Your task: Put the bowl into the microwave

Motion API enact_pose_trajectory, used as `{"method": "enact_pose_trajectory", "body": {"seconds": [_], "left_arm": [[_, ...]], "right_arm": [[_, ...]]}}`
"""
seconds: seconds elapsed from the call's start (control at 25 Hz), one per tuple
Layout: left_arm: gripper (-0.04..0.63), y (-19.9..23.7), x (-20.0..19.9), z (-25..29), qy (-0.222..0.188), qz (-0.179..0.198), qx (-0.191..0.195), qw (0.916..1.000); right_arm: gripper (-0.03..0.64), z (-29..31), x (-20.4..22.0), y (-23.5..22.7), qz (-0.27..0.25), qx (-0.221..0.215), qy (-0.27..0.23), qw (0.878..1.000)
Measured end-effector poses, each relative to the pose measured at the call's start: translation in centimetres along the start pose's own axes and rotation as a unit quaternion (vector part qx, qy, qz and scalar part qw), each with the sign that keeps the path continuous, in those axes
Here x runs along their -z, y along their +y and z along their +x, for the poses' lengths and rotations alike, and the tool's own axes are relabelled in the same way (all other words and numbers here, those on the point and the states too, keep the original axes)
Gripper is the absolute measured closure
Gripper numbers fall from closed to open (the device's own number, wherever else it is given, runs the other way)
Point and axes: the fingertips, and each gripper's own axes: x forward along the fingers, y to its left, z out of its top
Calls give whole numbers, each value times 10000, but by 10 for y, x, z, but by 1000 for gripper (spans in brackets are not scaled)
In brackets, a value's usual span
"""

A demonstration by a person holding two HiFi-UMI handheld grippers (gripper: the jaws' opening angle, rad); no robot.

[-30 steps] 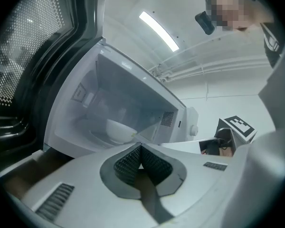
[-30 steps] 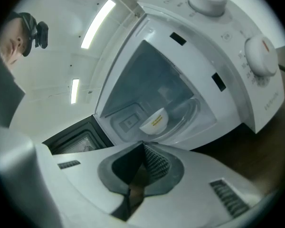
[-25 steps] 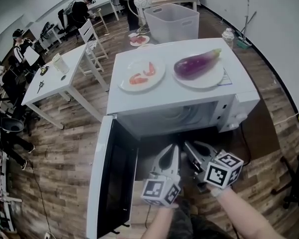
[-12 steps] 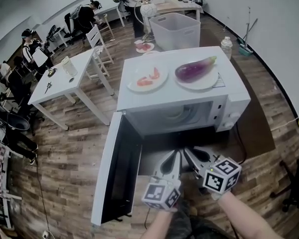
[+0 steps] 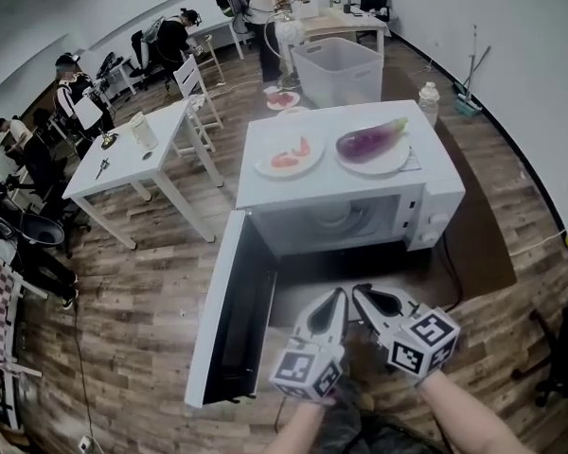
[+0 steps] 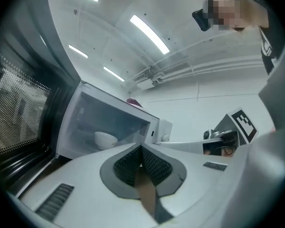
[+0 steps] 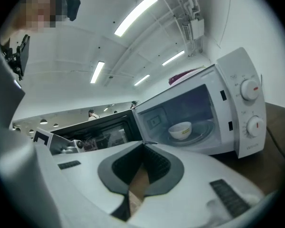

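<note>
Wood-plank flooring (image 5: 123,282) runs through an open workroom, with a white table (image 5: 137,159) and several people at the upper left of your head view and a pale storage bin (image 5: 336,60) at the top centre. Just ahead of you sits the white microwave (image 5: 350,187), its long axis running left to right across the frame and its mouth facing the bottom edge, toward you. Its door (image 5: 232,320) is swung wide open on the left side, reaching down into the lower left. On the microwave's roof you have a plate with an eggplant (image 5: 371,140) on the right and a plate of red food (image 5: 289,156) on the left. The bowl (image 7: 180,129) is inside the cavity, standing upright on the glass turntable with its round mouth facing up; your right gripper view shows it right of centre, beside the two dials (image 7: 251,89). Your left gripper (image 5: 337,296) and right gripper (image 5: 358,291) hover side by side in front of the opening at the lower centre, tips pointing toward the cavity. Each has its jaws pressed together with nothing between them, and neither touches the bowl or the door.
</note>
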Motion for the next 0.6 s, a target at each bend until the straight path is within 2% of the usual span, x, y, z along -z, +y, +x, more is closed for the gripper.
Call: {"method": "enact_pose_trajectory", "body": {"seconds": [0.6], "left_arm": [[595, -30, -31, -29, -12, 95, 84, 9999]], "right_arm": [[617, -33, -17, 37, -233, -155, -18, 9996]]}}
